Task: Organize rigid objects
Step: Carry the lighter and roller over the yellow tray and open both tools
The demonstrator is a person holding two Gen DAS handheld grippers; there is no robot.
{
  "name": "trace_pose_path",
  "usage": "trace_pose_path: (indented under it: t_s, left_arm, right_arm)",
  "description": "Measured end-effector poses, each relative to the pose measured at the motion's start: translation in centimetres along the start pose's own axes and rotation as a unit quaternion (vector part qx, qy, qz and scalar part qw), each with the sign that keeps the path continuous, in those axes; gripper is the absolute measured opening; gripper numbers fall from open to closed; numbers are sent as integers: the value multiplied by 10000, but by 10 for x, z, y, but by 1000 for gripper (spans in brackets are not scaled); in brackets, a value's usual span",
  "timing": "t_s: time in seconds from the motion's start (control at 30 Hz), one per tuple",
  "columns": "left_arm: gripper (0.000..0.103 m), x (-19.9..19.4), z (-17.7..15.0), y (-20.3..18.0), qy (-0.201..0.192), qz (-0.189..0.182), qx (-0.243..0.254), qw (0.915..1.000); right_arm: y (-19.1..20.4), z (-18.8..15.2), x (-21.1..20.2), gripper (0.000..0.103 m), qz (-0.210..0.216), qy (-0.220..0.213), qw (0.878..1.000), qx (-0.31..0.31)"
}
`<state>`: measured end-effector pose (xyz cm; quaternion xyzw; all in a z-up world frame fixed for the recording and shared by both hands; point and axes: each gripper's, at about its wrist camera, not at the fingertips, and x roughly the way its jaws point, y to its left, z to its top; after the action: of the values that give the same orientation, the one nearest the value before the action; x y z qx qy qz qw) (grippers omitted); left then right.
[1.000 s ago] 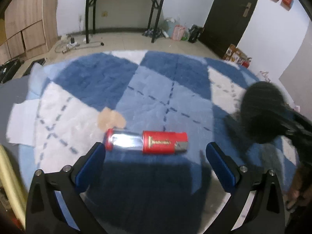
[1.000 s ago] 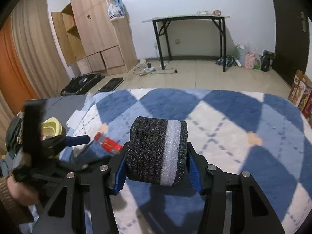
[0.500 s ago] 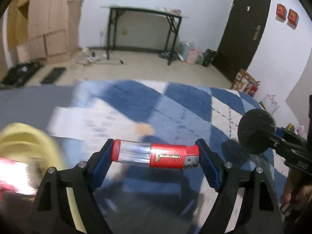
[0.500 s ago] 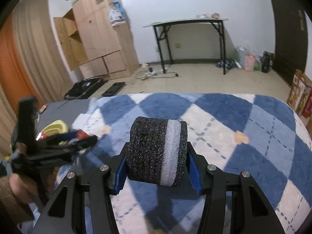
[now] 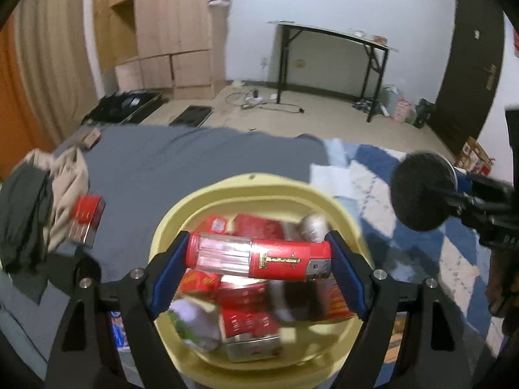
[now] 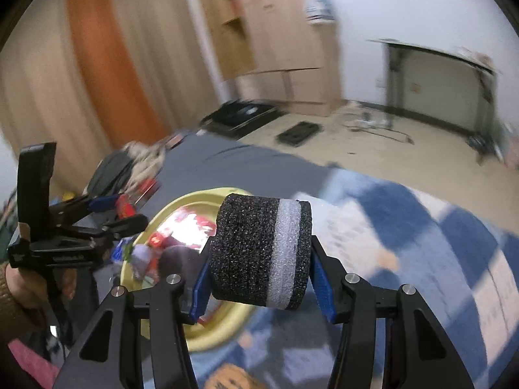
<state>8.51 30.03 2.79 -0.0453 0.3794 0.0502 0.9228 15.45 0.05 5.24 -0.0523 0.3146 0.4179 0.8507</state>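
Note:
My left gripper [image 5: 259,261] is shut on a red and clear lighter-shaped tube [image 5: 259,257], held crosswise between the blue pads above a yellow bowl [image 5: 343,210]. The bowl holds several red packets and a silver can. My right gripper [image 6: 259,278] is shut on a black foam roll with a white band [image 6: 259,253]. In the left wrist view that foam roll [image 5: 421,191] hangs to the right of the bowl. The right wrist view shows the left gripper [image 6: 110,210] with the red tube over the bowl's [image 6: 223,327] far left side.
A grey sheet [image 5: 181,168] covers the bed to the left, with crumpled clothes [image 5: 29,217] and a red box [image 5: 86,214] on it. The blue and white checked blanket [image 6: 421,227] lies to the right. A wardrobe [image 5: 172,32], black desk [image 5: 334,61] and dark door [image 5: 470,64] stand behind.
The left gripper closed on the red tube on the blanket, lifted it and carried it left over the yellow bowl. The right gripper swung left with the foam roll.

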Motion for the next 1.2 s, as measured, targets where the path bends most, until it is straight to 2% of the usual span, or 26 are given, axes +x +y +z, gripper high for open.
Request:
trace_pose_path:
  t_s: [0.17, 0.37, 0.53, 0.7, 0.77, 0.83, 0.87, 0.9, 1.0, 1.07, 1.2]
  left_arm:
    - [83, 32, -19, 15, 152, 37, -214, 9996]
    - [83, 47, -39, 33, -3, 154, -498, 9986]
    - [83, 57, -44, 36, 11, 89, -568, 9983]
    - [83, 55, -44, 37, 78, 164, -639, 9978]
    - [84, 47, -43, 35, 66, 266, -598, 9978]
    - [93, 35, -40, 28, -39, 474, -456, 9978]
    - [101, 29, -38, 24, -107, 559, -410, 9975]
    - [103, 24, -35, 22, -176, 594, -397, 9973]
    - [103, 4, -20, 13, -325, 608, -503, 9964]
    - [103, -14, -4, 3, -447, 639, -607, 9951]
    - [103, -52, 19, -28, -814, 821, -745, 9905]
  right_arm:
    - [29, 24, 53, 52, 139, 554, 9971, -499]
    - [40, 28, 114, 53, 45, 984, 9887, -1126]
    - [49, 46, 133, 53, 153, 835, 9872, -1347]
    - [58, 37, 141, 55, 176, 844, 9836, -1585]
    - [60, 35, 141, 63, 136, 891, 9823, -1641]
    - [58, 34, 131, 67, 132, 865, 9817, -1689]
    - [56, 35, 123, 73, 129, 800, 9823, -1688]
    - [54, 36, 114, 82, 143, 718, 9838, -1637]
    - [43, 39, 83, 100, 289, 453, 9888, -1395]
    - [35, 43, 59, 103, 323, 289, 9909, -1272]
    - [15, 51, 10, 103, 105, 31, 9943, -1061]
